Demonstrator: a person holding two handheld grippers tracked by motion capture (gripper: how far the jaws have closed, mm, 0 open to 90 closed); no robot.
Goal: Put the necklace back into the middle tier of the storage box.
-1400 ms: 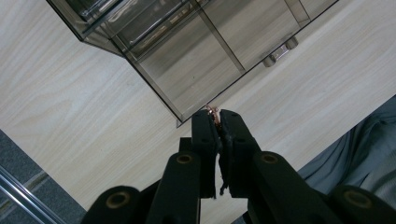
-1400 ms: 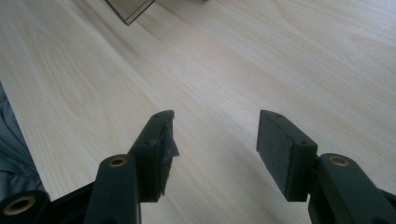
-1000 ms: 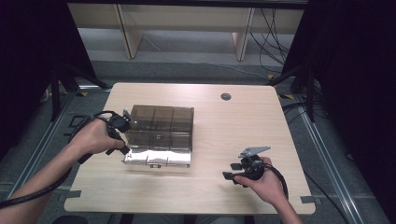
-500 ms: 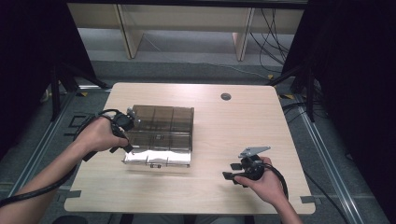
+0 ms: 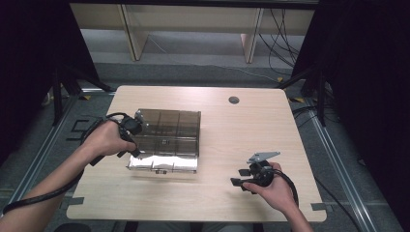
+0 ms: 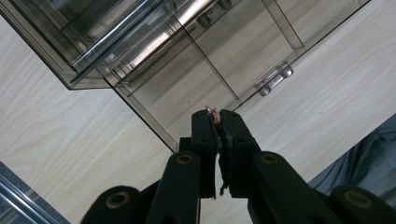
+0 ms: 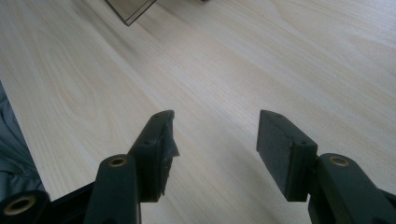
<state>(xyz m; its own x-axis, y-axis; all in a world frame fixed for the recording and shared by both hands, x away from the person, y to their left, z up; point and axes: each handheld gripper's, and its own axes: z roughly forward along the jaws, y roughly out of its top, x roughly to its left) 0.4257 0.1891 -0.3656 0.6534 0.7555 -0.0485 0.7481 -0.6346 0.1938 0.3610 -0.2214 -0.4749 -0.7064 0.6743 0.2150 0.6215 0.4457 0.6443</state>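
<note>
A smoky see-through drawer box (image 5: 167, 133) stands left of the table's middle, its shiny front (image 5: 162, 163) toward the person. My left gripper (image 5: 134, 138) is at the box's left side, held in the person's left hand. In the left gripper view its jaws (image 6: 215, 114) are shut, tips close to the box's lower wall (image 6: 196, 60), with a tiny coppery speck between them that I cannot identify. A small metal drawer handle (image 6: 275, 78) shows beyond. My right gripper (image 5: 239, 177) rests low over the table at the front right, open (image 7: 215, 126), nothing between its fingers.
A dark cable grommet (image 5: 234, 100) sits in the wooden table (image 5: 270, 130) at the back right. A corner of the box (image 7: 130, 9) shows far off in the right gripper view. Bare wood lies between the box and the right gripper.
The left hand and its gripper have edged slightly closer to the box's left side. The right gripper and the box have stayed put.
</note>
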